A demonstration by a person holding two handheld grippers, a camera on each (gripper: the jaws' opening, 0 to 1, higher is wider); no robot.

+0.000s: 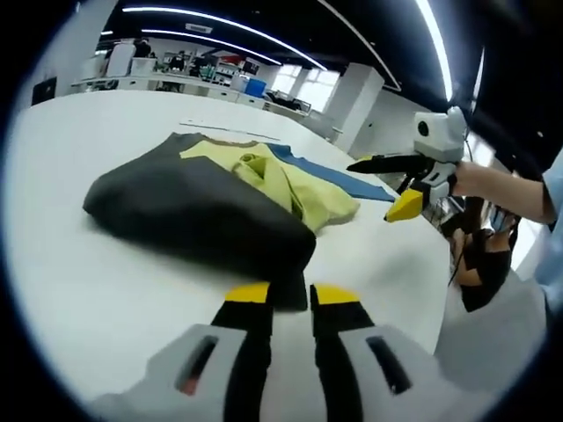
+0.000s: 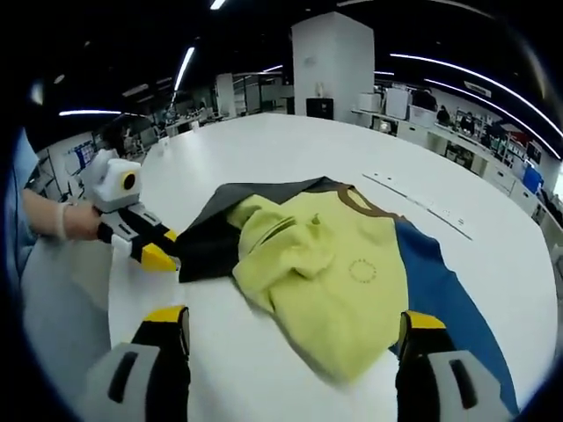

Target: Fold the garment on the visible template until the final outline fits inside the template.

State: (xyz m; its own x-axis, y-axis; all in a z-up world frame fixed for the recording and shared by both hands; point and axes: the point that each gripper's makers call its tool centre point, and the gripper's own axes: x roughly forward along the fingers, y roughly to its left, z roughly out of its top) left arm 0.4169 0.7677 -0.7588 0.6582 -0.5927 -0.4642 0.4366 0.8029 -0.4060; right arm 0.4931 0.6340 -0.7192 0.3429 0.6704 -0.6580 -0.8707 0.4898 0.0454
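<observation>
A garment point(image 1: 193, 207), yellow-green with dark grey panels, lies crumpled on a blue template point(image 1: 352, 180) on the white table point(image 1: 79, 290). My left gripper point(image 1: 290, 294) is shut on the garment's dark near edge, with fabric pinched between the yellow tips. In the right gripper view the yellow-green part of the garment point(image 2: 343, 281) faces me, the blue template point(image 2: 449, 290) shows at its right, and the left gripper point(image 2: 165, 255) holds the dark corner at the left. My right gripper point(image 2: 296, 318) is open, jaws wide, just short of the garment's near hem. It hovers beyond the garment as the right gripper point(image 1: 369, 191).
A thin pale strip point(image 2: 422, 204) lies on the table beyond the garment. The table edge point(image 2: 114, 308) runs close at the left, with a person's hand point(image 2: 66, 220) beside it. Office desks point(image 1: 176, 75) stand far behind.
</observation>
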